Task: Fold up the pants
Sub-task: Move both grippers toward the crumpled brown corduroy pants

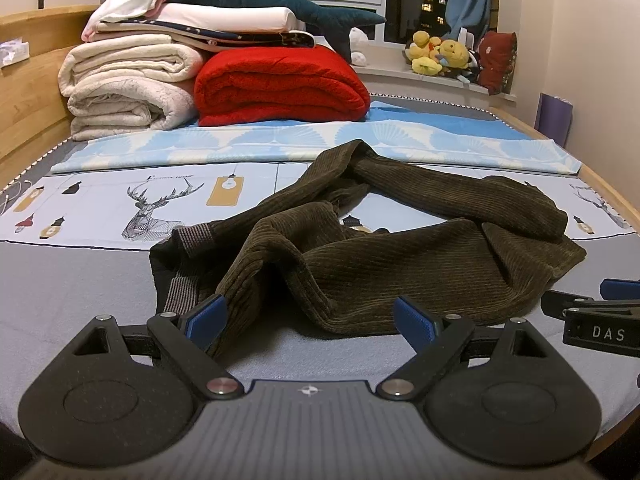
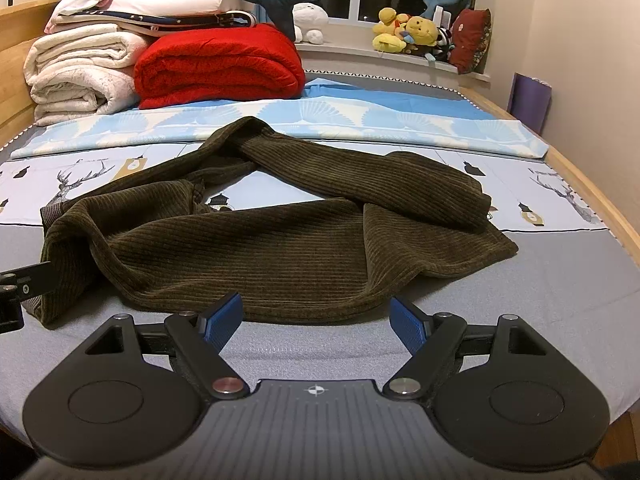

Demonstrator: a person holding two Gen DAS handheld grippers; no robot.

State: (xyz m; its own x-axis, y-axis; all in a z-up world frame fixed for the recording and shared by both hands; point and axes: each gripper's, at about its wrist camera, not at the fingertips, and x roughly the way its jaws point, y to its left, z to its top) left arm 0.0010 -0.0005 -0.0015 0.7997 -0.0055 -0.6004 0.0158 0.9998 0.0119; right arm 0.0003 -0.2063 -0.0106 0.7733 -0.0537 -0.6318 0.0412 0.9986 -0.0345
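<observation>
Dark olive corduroy pants (image 1: pixel 400 256) lie crumpled on the bed, legs twisted and looped toward the far side; they also show in the right wrist view (image 2: pixel 260 248). A grey ribbed waistband (image 1: pixel 182 284) shows at their left end. My left gripper (image 1: pixel 310 322) is open, low over the sheet at the pants' near edge, its left pad touching the fabric. My right gripper (image 2: pixel 318 318) is open and empty, just in front of the pants' near hem. The right gripper's body shows at the right edge of the left wrist view (image 1: pixel 600 320).
The bed has a grey and patterned sheet (image 1: pixel 100 280) with wooden side rails. Folded white blankets (image 1: pixel 128 84), a red blanket (image 1: pixel 280 84) and a plush shark (image 1: pixel 280 0) are stacked at the far end. Plush toys (image 1: pixel 440 56) sit on the windowsill.
</observation>
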